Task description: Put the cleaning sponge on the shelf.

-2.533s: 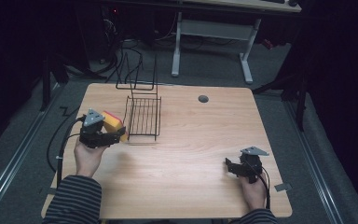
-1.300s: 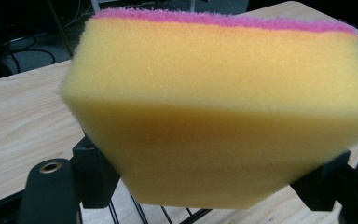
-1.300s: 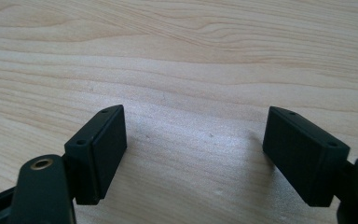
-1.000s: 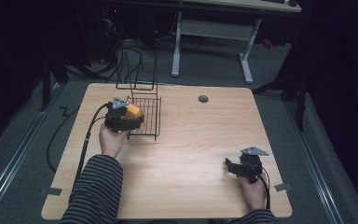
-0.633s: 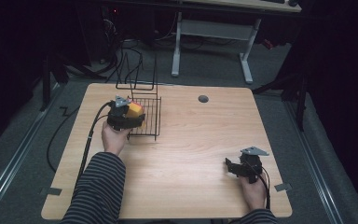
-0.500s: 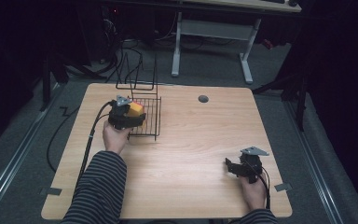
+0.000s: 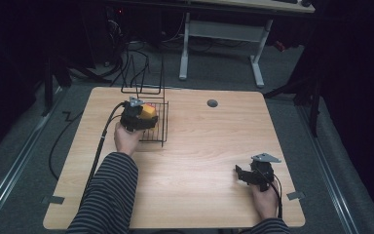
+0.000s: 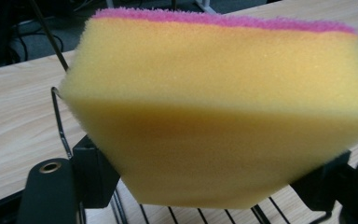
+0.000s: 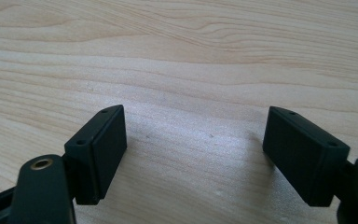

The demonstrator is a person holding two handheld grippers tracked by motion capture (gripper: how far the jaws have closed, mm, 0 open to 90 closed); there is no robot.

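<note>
Right tool (image 7: 246,174) idle near me, jaws wide and empty on the tabletop (image 7: 199,146); farther out, left tool (image 7: 143,119) clamps the sponge (image 8: 219,107) over the wire basket (image 7: 156,131), probably to drop it inside, depth unclear.

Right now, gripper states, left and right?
Left gripper: shut on the yellow sponge, above the black wire rack.
Right gripper: open, nothing between the jaws, low over the wooden table.
</note>
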